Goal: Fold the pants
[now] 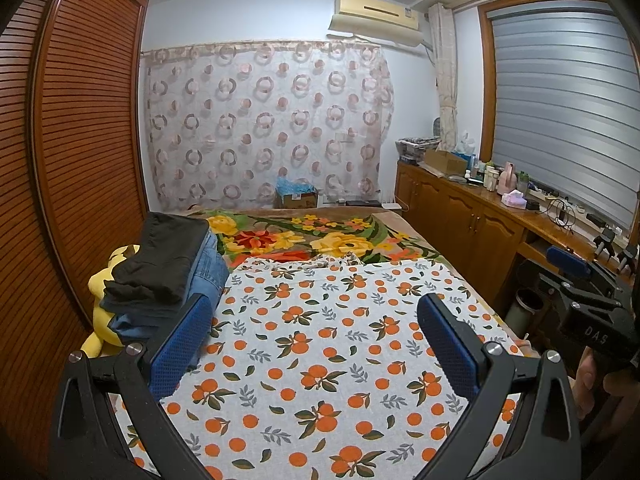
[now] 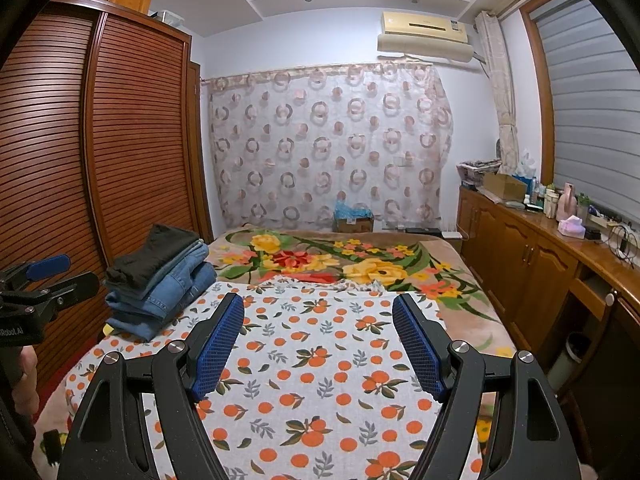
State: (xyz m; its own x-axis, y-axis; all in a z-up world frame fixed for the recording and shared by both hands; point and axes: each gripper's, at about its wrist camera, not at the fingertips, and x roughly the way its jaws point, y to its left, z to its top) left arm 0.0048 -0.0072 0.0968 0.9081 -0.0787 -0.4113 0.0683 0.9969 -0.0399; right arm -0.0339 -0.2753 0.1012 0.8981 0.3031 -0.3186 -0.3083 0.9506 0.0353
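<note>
A stack of folded pants lies at the left edge of the bed: dark pants on top, blue jeans under them. The stack also shows in the right wrist view. My left gripper is open and empty, above the orange-print cloth, with the stack just beyond its left finger. My right gripper is open and empty over the same cloth, with the stack to its left. Each gripper shows at the edge of the other's view: the right one, the left one.
A flowered blanket covers the far half of the bed. A yellow plush toy lies under the stack. A slatted wooden wardrobe stands on the left. A wooden cabinet with clutter runs along the right. A cardboard box sits beyond the bed.
</note>
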